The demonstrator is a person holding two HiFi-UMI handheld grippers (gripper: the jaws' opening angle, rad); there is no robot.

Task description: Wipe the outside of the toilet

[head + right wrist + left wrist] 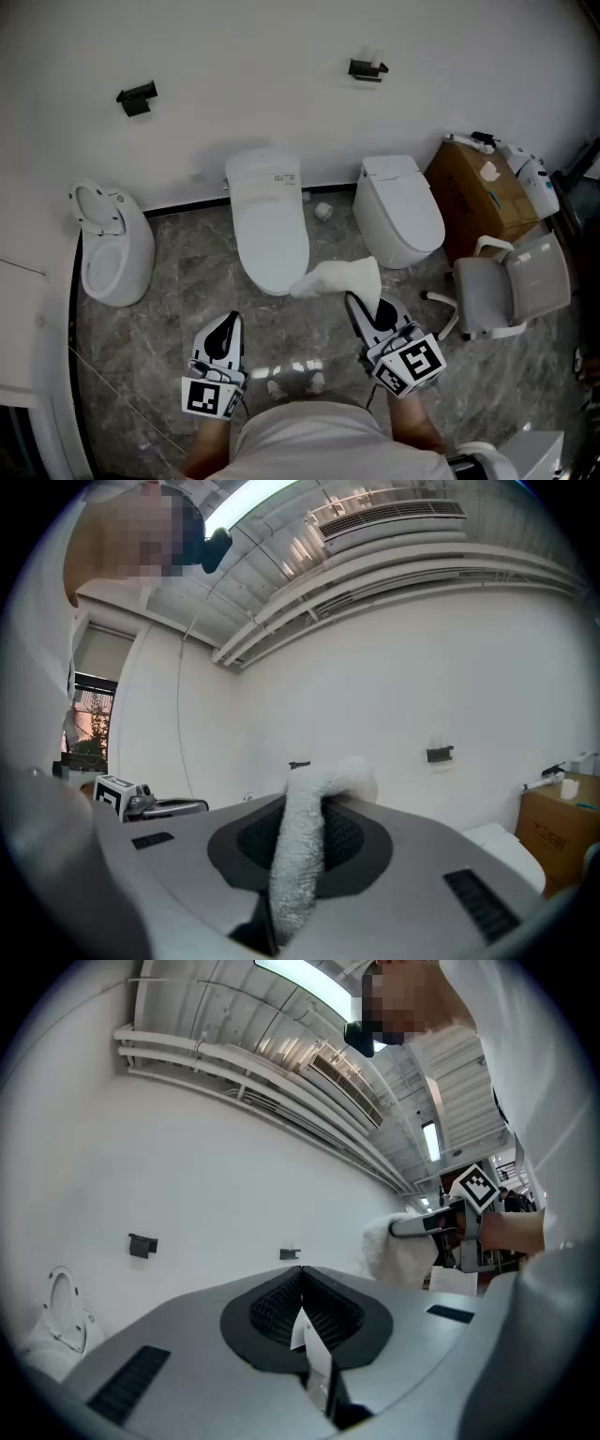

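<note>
Clamping the white cloth (339,277) tight, R gripper (360,302) hangs just right of the toilet (270,230) front, nearer than L gripper (228,330), whose jaws are together w/ nothing held.

The white terry cloth (342,278) in the right tongs (356,302) nearly matches the glossy white toilet (270,225) ahead of them, and both stand out against the floor (178,281), grey stone veined with paler streaks. The right and left tongs (231,321) are pale grey with black ribbed pads (272,1309), each bearing a cube of black-and-white square markers. Out beyond the right tongs are a brown cardboard box (473,192) and a light grey chair (516,281), and two small black brackets (137,97) dot the plain white wall (234,56).
</note>
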